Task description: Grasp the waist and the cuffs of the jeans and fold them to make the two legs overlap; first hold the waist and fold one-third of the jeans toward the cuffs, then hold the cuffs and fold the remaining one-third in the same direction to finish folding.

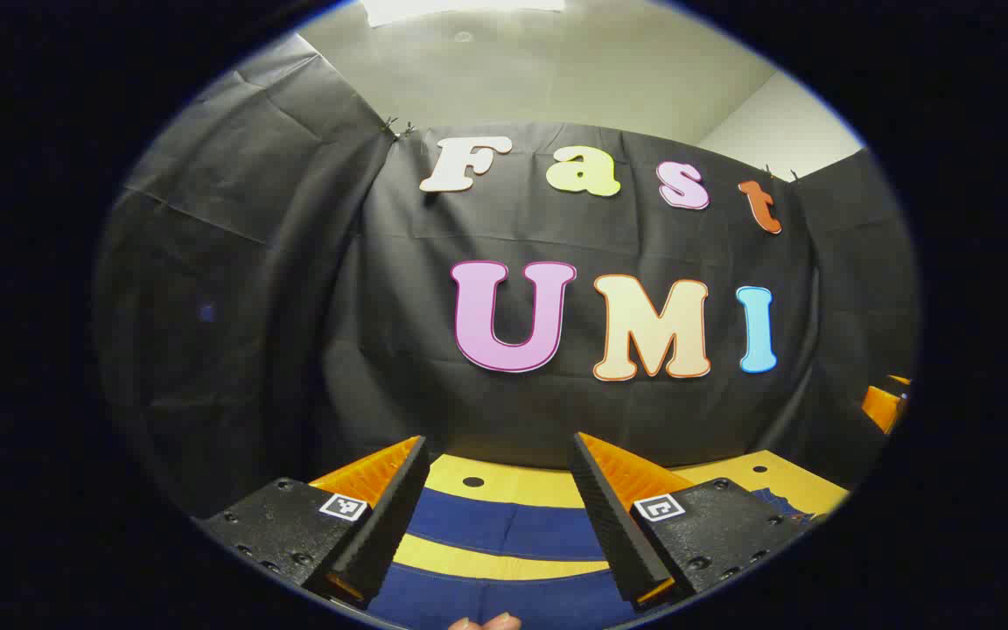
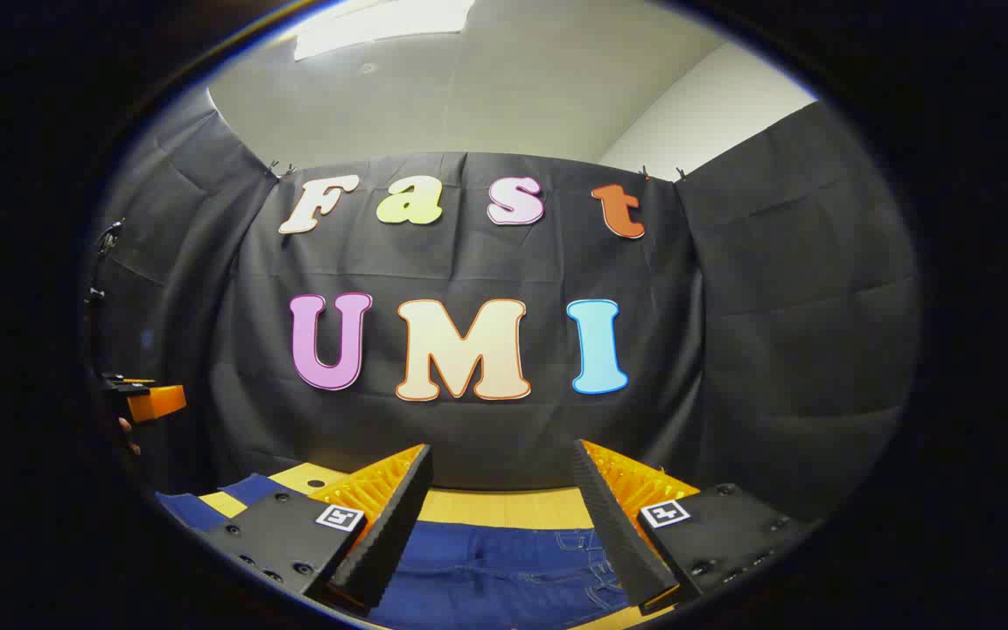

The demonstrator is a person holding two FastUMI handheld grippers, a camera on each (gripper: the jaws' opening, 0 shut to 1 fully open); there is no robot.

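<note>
Dark blue jeans lie flat on a yellow table. In the left gripper view the two legs (image 1: pixel 504 529) run side by side with a strip of table between them. My left gripper (image 1: pixel 500 455) hangs open above them with nothing between its fingers. In the right gripper view the waist end (image 2: pixel 513 564), with pockets and stitching, lies under my right gripper (image 2: pixel 500 455), which is open and holds nothing. The leg ends (image 2: pixel 206 507) reach off to the left. Each view catches the other gripper far off: the right one (image 1: pixel 885 404), the left one (image 2: pixel 147 401).
The yellow table (image 1: pixel 504 479) has a small round hole (image 1: pixel 472 481) near its back edge. Black cloth walls close in the booth behind and on both sides. A fingertip (image 1: pixel 486 622) shows at the bottom edge of the left gripper view.
</note>
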